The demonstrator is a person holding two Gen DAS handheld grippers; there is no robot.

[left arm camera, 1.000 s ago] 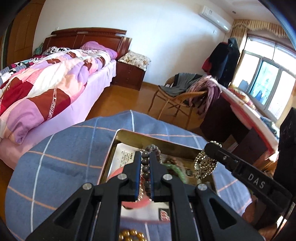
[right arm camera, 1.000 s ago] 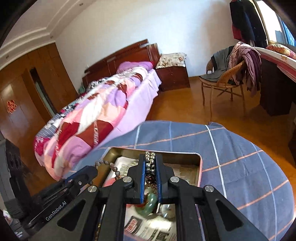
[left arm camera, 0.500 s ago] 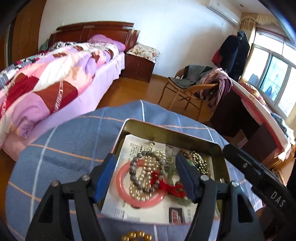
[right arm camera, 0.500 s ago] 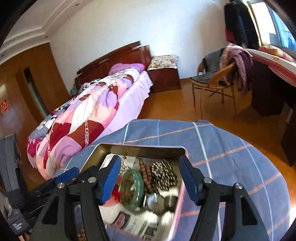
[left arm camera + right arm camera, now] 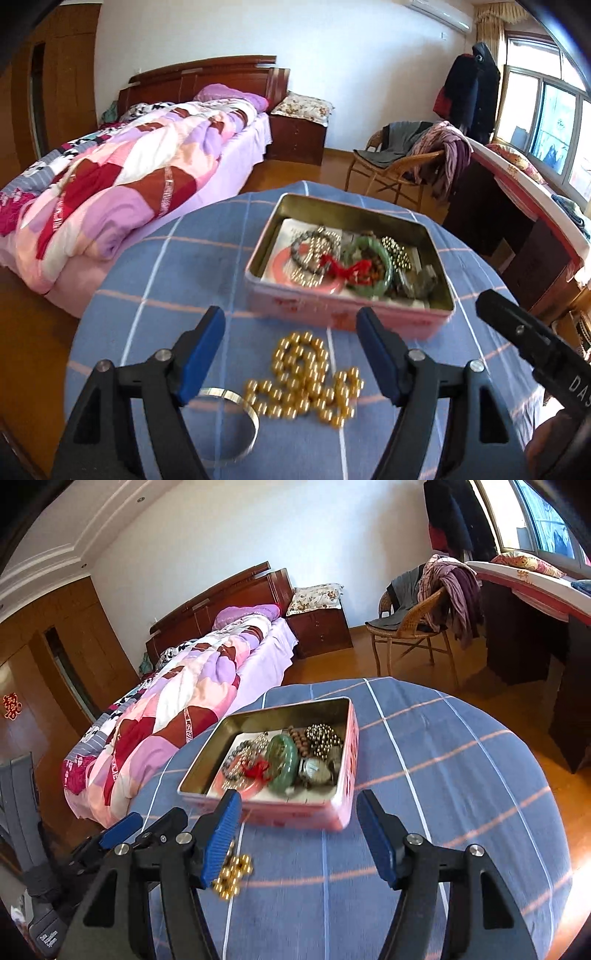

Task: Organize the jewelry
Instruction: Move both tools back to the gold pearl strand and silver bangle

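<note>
A rectangular pink metal tin (image 5: 347, 314) sits on the round table (image 5: 155, 266) under blue checked cloth, holding a smooth green jade bangle (image 5: 371, 266), a pink ring, a watch (image 5: 316, 770) and several bead strings. One gold bead strand (image 5: 306, 380) and one silver bangle (image 5: 236, 424) lie before it. The left gripper (image 5: 291, 354) and right gripper (image 5: 299, 838) both have fingers spread wide, empty.

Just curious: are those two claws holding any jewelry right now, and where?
No. The left gripper and right gripper are open and empty above the tablecloth.
</note>
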